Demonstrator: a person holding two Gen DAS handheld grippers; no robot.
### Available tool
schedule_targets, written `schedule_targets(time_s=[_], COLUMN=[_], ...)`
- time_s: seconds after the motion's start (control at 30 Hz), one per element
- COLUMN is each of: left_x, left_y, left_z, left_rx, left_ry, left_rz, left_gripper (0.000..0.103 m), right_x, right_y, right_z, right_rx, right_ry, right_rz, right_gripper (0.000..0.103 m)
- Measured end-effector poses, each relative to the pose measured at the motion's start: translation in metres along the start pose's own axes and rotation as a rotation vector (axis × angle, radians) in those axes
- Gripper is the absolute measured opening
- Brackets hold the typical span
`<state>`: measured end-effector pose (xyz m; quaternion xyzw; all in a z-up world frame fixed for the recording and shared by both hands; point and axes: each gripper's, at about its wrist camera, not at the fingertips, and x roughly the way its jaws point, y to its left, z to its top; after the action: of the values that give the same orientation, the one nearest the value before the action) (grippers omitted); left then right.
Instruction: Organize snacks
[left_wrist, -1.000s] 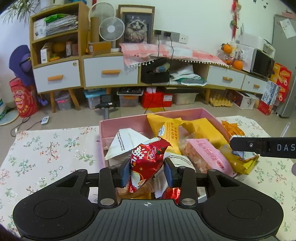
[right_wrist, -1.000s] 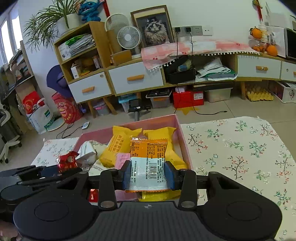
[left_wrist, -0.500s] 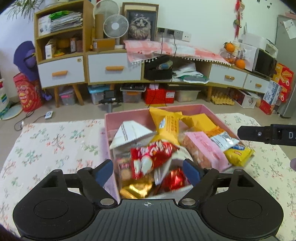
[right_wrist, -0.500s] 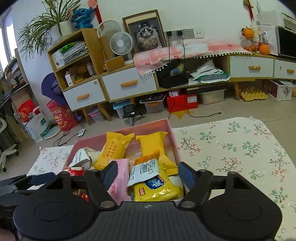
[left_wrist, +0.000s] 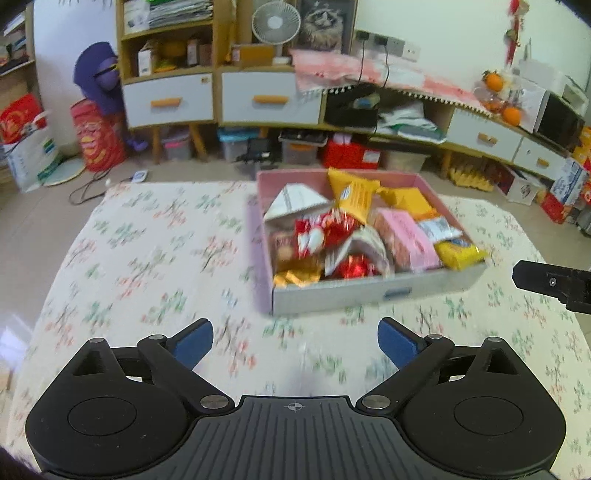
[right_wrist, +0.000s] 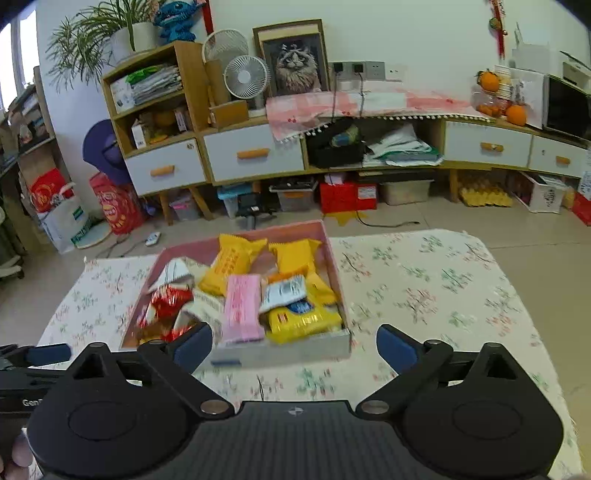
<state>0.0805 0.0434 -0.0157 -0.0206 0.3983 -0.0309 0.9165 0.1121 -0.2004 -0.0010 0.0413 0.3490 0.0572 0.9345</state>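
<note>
Floral tablecloth (left_wrist: 147, 258), pink box (left_wrist: 332, 299) of snacks, both grippers' fingers (left_wrist: 192, 341) spread, empty

box (left_wrist: 369, 295): 1 | yellow packets (left_wrist: 354, 192): about 3 | pink packet (left_wrist: 402, 236): 1 | red packets (left_wrist: 325, 232): 2

Home living room, framed cat picture (right_wrist: 297, 64), desk fan (right_wrist: 246, 77), drawer sideboard (right_wrist: 255, 153)

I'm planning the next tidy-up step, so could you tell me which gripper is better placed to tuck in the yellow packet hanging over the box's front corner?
Probably the right gripper: open, empty, with the yellow packet just beyond its fingertips. The left gripper, also open and empty, faces bare tablecloth beside the box.
</note>
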Motion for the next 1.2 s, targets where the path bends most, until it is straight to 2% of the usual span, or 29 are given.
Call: schedule_targets(time_s=[0.2, 0.5, 0.83, 1.2], left_x=[-0.025, -0.036, -0.034, -0.037], left_y=[-0.008, -0.017, -0.015, -0.014], left_z=[-0.022, -0.035, -0.036, -0.038], left_rx=[0.021, 0.033, 0.031, 0.039], left_ry=[0.019, 0.037, 0.042, 0.044], left_rz=[0.04, 0.082, 0.102, 0.105], left_gripper=[0.101, 0.103, 0.103, 0.103], right_x=[-0.021, -0.037, -0.032, -0.029], right_y=[0.014, 0.029, 0.035, 0.043], right_z=[-0.018, -0.045, -0.046, -0.047], right_rx=[-0.022, -0.086, -0.109, -0.132], right_ry=[0.069, 0.088, 0.084, 0.092], right_rz=[-0.053, -0.082, -0.106, -0.086], right_gripper=[0.076, 0.079, 0.079, 0.079])
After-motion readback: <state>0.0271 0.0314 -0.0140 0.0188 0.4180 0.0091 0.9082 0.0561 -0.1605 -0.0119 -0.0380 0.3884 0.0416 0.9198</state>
